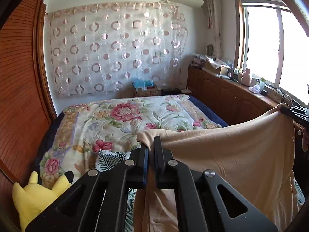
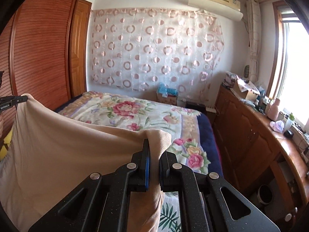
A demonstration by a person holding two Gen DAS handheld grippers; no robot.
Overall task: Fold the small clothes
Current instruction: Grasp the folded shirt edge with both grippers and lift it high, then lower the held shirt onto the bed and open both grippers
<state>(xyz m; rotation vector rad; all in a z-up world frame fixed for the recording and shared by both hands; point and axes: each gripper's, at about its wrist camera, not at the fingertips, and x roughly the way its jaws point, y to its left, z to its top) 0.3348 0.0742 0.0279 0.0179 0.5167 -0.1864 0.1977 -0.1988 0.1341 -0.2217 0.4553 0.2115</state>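
With the left gripper (image 1: 151, 145) and right gripper (image 2: 154, 148) each clamped on a top corner of the beige garment (image 1: 231, 154), hanging lower-centre above the floral bedspread (image 1: 119, 116), both should stay level and taut.

Beige garment (image 1: 231, 154) — held aloft, stretched above bed.

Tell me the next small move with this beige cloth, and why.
Probably lower both grippers together to lay the beige cloth flat on the floral bedspread. The left gripper and right gripper each pinch a top corner, so the cloth hangs spread between them above the bed, with its upper edge sagging. It likely needs a flat surface before any fold.
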